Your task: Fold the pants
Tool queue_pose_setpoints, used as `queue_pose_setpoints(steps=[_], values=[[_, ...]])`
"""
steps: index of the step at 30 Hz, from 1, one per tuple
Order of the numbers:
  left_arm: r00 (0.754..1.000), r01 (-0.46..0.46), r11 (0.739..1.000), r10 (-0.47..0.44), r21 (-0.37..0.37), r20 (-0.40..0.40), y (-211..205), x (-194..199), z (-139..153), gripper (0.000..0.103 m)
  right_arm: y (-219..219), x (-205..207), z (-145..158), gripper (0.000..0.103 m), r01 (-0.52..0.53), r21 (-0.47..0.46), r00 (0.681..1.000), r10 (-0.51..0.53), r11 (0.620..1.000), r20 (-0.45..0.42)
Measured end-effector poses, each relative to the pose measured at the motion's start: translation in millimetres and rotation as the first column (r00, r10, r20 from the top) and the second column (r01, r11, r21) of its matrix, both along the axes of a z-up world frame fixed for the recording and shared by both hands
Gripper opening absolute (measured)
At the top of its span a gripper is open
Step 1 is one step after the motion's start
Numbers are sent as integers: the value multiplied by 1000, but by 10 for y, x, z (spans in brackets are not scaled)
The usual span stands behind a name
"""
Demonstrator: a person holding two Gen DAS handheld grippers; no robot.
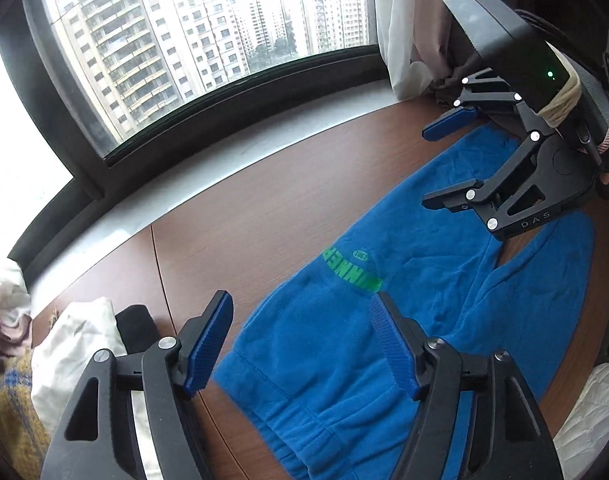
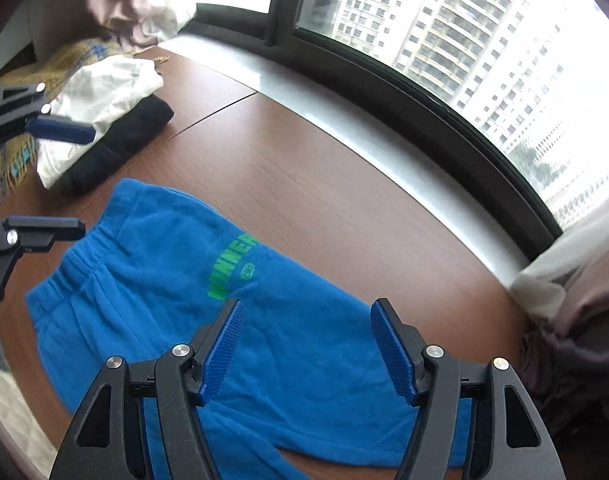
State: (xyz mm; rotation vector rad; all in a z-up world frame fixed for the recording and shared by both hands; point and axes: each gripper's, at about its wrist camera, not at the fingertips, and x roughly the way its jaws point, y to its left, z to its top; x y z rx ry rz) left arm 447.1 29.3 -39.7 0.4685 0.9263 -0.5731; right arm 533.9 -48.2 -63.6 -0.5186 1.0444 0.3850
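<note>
Left gripper (image 1: 304, 344), bottom of left wrist view: jaws parted, nothing clasped, held above pants. Right gripper (image 2: 308, 346), bottom of right wrist view: jaws parted, nothing clasped. Blue pants (image 2: 152, 280) laid flat on wooden table (image 2: 304, 168), frame centre; green lettering (image 2: 232, 264) noted on one leg. Folded white and black garments (image 2: 104, 120) noted upper left. Window (image 2: 484, 40) beyond, high-rises seen.

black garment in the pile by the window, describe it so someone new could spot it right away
Start at the brown table under the window. At its end, past the waistband of the blue pants, sits a small pile of clothes. The black garment lies at the bottom, under the white cloth: the only dark piece there.
</note>
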Motion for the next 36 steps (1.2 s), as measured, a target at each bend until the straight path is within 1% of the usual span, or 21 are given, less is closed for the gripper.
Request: queue_pose_setpoints(steps=[1, 3, 5, 7, 9, 13, 16, 20, 23, 25, 28, 29, 31, 34, 36], values=[[1000, 8, 1000, -8, 10, -11, -30, 84, -41, 72, 8, 77, -45, 66, -31, -34, 999, 30, 999, -13], [998, 23, 999, -21, 31, -57, -97, 254, -125, 72, 12, 218, -167, 66, -104, -69, 992, 98, 992, -81], [993, 51, 998, -46, 37, -113, -162, 399, -190, 72, -7, 348, -273, 66, -171, -46, 975, 163, 984, -148], [983, 101, 994, -93, 39, -161, -231, 509, -255, 72, -40, 474, -368, 66, -203, -14, 960, 197, 979, -200], [972, 144, 988, -131, 52, -193, -291, 601, -339, 72, -61, 581, -460, 66, -238, 5, 943, 233, 971, -238], [957, 198, 976, -173, 91, -232, -410, 772, -540, 68, -91, 738, -633, 66, -304, 9, 919, 296, 953, -261], [939, 206, 976, -178, 68, -293, -450, 921, -691, 62, -146, 878, -761, 66, -306, 36, 908, 303, 951, -289], [925, 192, 980, -164, 51, -342, -466, 1078, -894, 57, -197, 1001, -915, 66, -299, 70, 900, 305, 952, -312], [910, 209, 976, -171, 62, -378, -500, 1140, -1051, 53, -240, 1037, -1023, 64, -307, 78, 890, 315, 949, -329], [902, 223, 972, -178, 71, -393, -524, 1167, -1132, 50, -261, 1038, -1099, 60, -313, 86, 881, 323, 946, -346], [889, 235, 970, -186, 69, -419, -543, 1201, -1224, 49, -289, 1040, -1200, 59, -313, 102, 871, 328, 944, -364], [886, 236, 970, -188, 64, -424, -543, 1212, -1239, 49, -295, 1026, -1193, 58, -322, 106, 874, 339, 941, -349], [886, 236, 970, -190, 60, -423, -546, 1231, -1244, 50, -308, 1019, -1200, 56, -327, 115, 870, 346, 938, -350], [894, 240, 968, -193, 69, -404, -549, 1208, -1249, 49, -334, 978, -1204, 55, -340, 106, 871, 355, 934, -339], [893, 241, 969, -199, 54, -405, -547, 1196, -1253, 42, -332, 976, -1194, 52, -357, 98, 871, 368, 929, -326]])
